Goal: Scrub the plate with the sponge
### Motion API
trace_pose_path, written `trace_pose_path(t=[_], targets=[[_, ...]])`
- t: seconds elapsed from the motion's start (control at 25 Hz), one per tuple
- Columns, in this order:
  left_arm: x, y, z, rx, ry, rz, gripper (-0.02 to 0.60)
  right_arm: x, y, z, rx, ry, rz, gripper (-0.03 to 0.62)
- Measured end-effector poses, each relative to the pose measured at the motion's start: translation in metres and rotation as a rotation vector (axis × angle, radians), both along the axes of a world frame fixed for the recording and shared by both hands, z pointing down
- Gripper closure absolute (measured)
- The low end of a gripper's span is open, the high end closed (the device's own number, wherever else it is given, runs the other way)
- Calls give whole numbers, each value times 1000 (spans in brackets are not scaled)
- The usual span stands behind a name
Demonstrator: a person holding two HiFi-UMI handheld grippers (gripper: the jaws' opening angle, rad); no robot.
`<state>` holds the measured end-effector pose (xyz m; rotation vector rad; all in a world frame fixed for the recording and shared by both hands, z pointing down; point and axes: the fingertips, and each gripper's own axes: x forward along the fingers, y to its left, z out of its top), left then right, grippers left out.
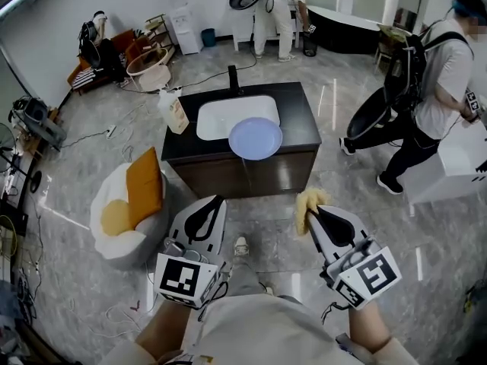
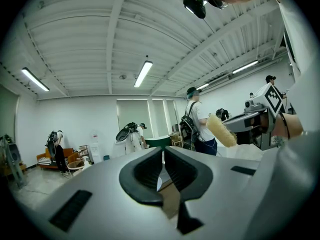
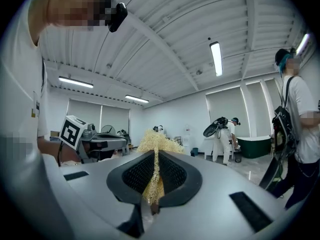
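A pale blue plate (image 1: pixel 255 138) rests on the front edge of the dark vanity counter (image 1: pixel 304 131), overlapping the white sink basin (image 1: pixel 224 115). My right gripper (image 1: pixel 313 210) is shut on a yellow fibrous sponge (image 1: pixel 307 203), held in the air in front of the cabinet; the sponge (image 3: pixel 156 143) sticks out past the pads (image 3: pixel 172 174). The left gripper (image 1: pixel 218 201) hovers beside it, level with it, shut and with nothing in it (image 2: pixel 163 156). In the left gripper view the sponge (image 2: pixel 221 130) shows at the right. Both grippers are short of the plate.
A faucet (image 1: pixel 233 78) stands behind the basin and a soap bottle (image 1: pixel 174 113) at the counter's left end. A white round chair with orange cushions (image 1: pixel 131 204) sits left of the cabinet. A person with a backpack (image 1: pixel 430 90) stands at the right; others (image 1: pixel 275 14) are at the back.
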<state>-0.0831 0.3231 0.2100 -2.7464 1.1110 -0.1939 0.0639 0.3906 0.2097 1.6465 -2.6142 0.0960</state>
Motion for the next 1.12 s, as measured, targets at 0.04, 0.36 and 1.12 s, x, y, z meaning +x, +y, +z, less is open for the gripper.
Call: trace_pose_path(t=[0.04, 0.36, 1.12], targets=[[1, -3, 1, 0, 2, -3, 551, 1, -4, 2, -3, -10, -1, 548], [7, -47, 24, -54, 1, 0, 551, -1, -53, 14, -24, 10, -11, 548], [7, -279, 125, -337, -98, 0, 551, -6, -280, 124, -340, 16, -18, 548]])
